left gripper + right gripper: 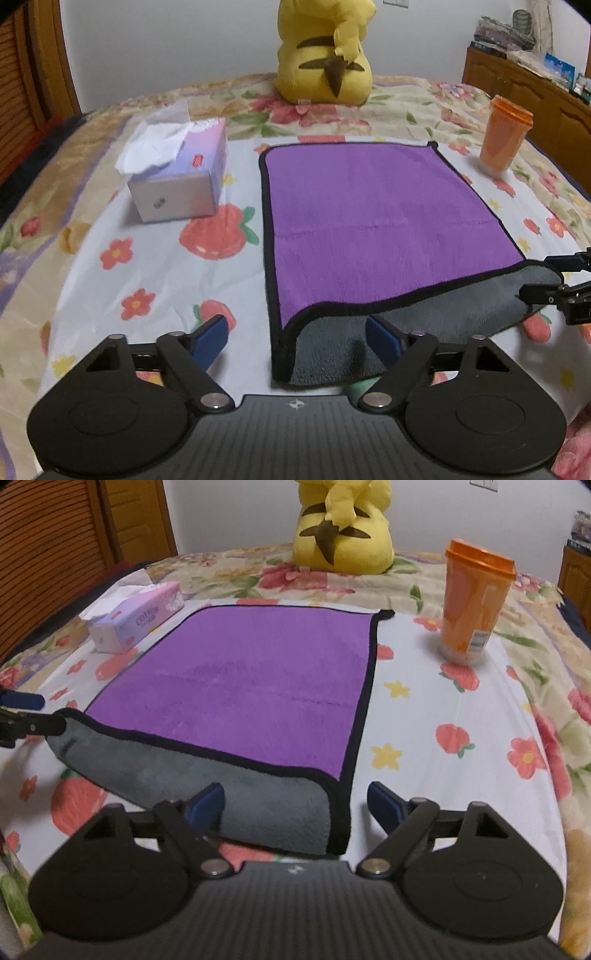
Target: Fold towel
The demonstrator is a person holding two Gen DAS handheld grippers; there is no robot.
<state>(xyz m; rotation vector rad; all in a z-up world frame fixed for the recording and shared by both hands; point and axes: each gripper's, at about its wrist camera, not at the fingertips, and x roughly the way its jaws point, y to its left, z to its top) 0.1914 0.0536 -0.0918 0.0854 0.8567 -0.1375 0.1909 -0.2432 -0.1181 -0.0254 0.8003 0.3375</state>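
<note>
My left gripper (297, 338) and right gripper (295, 806) both gape wide around the towel's near corners, gripping nothing. The one purple towel (369, 218) lies on the floral bedsheet (147, 266), its near edge curled up grey. Farther off stand one tissue box (181, 173), one orange cup (472, 605) and one yellow plush toy (325, 55).
</note>
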